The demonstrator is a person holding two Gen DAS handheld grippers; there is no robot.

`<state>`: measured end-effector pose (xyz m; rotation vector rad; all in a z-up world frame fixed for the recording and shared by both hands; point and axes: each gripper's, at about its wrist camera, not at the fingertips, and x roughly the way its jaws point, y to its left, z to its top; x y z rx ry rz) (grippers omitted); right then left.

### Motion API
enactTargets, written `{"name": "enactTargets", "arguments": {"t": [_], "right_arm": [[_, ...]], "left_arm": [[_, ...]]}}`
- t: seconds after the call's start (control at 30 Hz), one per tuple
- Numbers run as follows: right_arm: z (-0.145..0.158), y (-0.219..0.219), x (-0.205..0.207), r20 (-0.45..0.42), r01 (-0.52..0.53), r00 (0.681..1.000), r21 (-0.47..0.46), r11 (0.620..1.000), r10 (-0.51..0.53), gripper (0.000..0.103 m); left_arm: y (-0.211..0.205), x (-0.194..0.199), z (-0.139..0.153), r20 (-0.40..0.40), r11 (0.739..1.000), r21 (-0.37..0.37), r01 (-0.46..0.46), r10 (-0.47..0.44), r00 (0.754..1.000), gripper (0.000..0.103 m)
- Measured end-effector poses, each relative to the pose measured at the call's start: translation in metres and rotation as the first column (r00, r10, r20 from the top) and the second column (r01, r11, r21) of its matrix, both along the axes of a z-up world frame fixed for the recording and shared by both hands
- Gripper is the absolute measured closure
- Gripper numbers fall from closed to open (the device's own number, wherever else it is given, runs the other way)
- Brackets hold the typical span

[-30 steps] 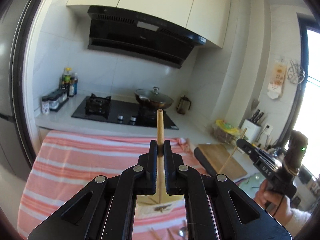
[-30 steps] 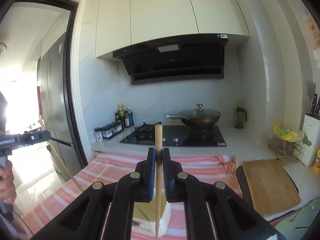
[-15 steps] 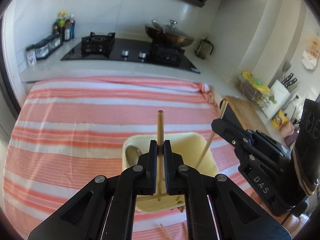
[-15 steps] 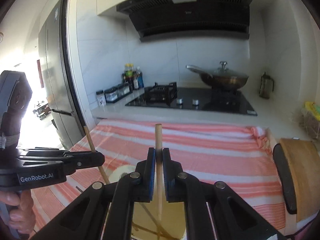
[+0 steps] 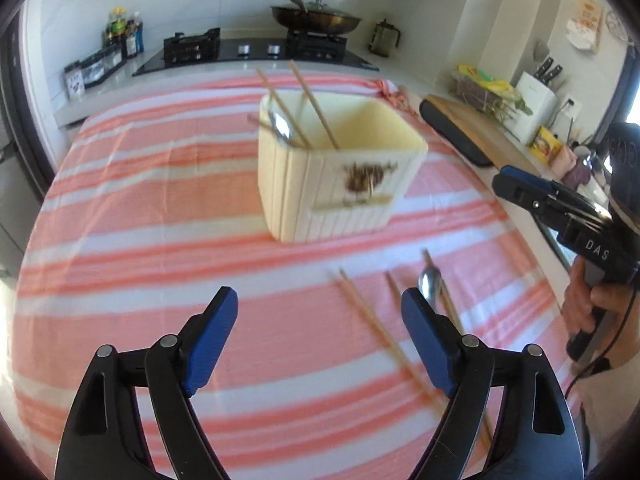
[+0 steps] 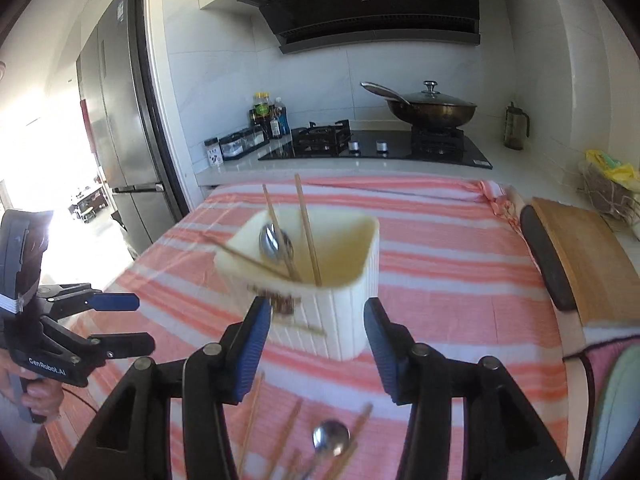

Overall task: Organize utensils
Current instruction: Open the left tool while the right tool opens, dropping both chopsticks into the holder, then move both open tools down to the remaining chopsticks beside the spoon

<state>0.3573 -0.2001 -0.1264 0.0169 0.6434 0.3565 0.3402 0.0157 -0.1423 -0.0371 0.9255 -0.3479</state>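
A cream ribbed utensil holder stands on the striped cloth. Inside it lean two chopsticks, a spoon and another stick. My left gripper hangs in front of the holder, its jaws opening wide with nothing between them. My right gripper is just short of the holder, its jaws also opening and empty; the holder's corner shows beyond the gap. Loose chopsticks and a loose spoon lie on the cloth near both grippers.
A wooden cutting board lies along the cloth's right edge. Behind are a gas hob with a lidded wok, sauce bottles and a fridge. A knife block stands on the right counter.
Both grippers have let go of the chopsticks they held, which now lean in the holder. Both have sunk and tipped downward, and their jaws have spread apart.
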Motion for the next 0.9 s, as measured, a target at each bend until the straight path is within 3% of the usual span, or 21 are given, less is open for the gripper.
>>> {"name": "enactTargets", "arguments": {"t": [0.2,0.4,0.67,0.9], "right_arm": [[-0.052,-0.026,-0.097,-0.063,0.088,0.994,-0.075,0.993,-0.093,0.053],[-0.083,-0.04,-0.161,-0.062,0.182,0.98,-0.115,0.977,-0.19,0.053],[-0.091,-0.055,-0.186,-0.07,0.25,0.964,-0.099,0.963,-0.257,0.053],[-0.1,-0.048,-0.187,-0.092,0.235,0.966,-0.093,0.968,-0.243,0.053]], "left_arm": [[0.004,-0.073,-0.038,-0.05,0.994,-0.049,-0.101,0.099,0.994,0.018],[-0.001,-0.097,-0.053,-0.057,0.988,-0.08,-0.134,0.13,0.99,0.017],[-0.003,-0.108,-0.05,-0.036,0.986,-0.066,-0.154,0.152,0.988,0.014],[-0.006,-0.115,-0.06,-0.049,0.984,-0.053,-0.172,0.17,0.984,0.012]]}}
